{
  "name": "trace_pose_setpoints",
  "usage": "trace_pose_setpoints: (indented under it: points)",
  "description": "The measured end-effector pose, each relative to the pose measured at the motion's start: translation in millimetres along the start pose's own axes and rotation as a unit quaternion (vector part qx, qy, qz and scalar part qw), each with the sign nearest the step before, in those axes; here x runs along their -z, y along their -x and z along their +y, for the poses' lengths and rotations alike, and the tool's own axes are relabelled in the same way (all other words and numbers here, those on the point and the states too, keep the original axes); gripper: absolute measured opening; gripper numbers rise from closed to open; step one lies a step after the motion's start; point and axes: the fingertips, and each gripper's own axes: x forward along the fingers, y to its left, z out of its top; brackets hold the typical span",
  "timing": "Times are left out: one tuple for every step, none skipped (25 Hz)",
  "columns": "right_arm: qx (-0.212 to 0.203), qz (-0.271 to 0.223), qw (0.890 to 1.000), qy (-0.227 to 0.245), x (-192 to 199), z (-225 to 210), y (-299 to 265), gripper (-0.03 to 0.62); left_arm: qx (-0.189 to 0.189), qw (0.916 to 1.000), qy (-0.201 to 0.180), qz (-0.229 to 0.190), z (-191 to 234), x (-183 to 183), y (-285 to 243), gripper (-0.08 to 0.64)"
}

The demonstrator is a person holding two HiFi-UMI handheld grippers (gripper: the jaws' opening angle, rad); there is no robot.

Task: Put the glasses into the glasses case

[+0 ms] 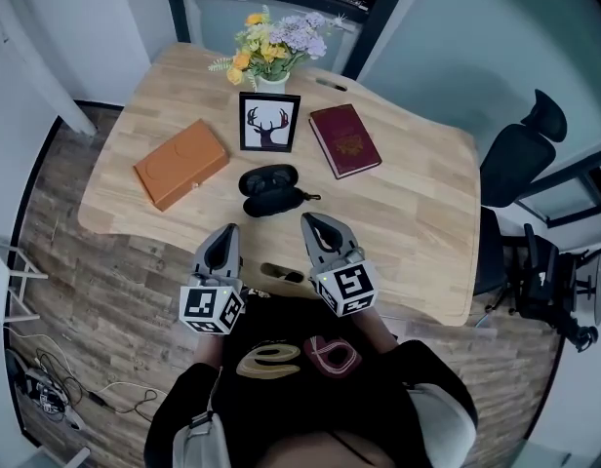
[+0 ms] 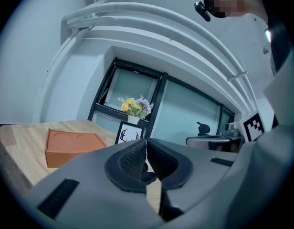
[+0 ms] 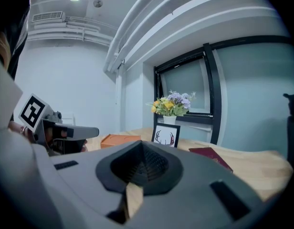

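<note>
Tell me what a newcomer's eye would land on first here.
The left gripper and right gripper stand out first, side by side at the near edge of the table, both jaws shut and empty. Between them on the wood lies a dark pair of glasses, and just beyond, mid-table, the black glasses case lies open. Farther back, flowers stand behind a framed deer picture.

The black glasses case [image 1: 269, 191] lies open on the table [image 1: 427, 222], the dark glasses [image 1: 284, 274] apart near its front edge.
</note>
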Motion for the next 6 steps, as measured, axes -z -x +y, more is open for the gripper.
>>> trace_pose_setpoints:
  points:
    - [0.0,0.001,1.0,0.0,1.0,-0.1,-0.1,0.011,0.0,1.0,-0.001,0.001,0.0,0.6,-0.1,0.02]
    - [0.0,0.002,1.0,0.0,1.9,-0.1,-0.2,0.01,0.001,1.0,-0.002,0.001,-0.5,1.0,-0.2,0.02]
    - [0.0,0.003,1.0,0.0,2.7,0.2,-0.1,0.01,0.001,1.0,-0.004,0.002,-1.2,1.5,-0.2,0.02]
    - [-0.001,0.003,1.0,0.0,3.2,0.6,0.0,0.011,0.002,1.0,-0.007,0.002,-2.0,1.9,-0.2,0.02]
    - [-0.002,0.003,1.0,-0.001,3.7,1.0,0.1,0.009,0.002,1.0,-0.009,0.003,-2.8,2.3,-0.2,0.02]
    - [-0.003,0.003,1.0,-0.002,4.2,1.5,0.3,0.01,0.003,0.9999,-0.011,0.003,-3.6,2.8,-0.2,0.02]
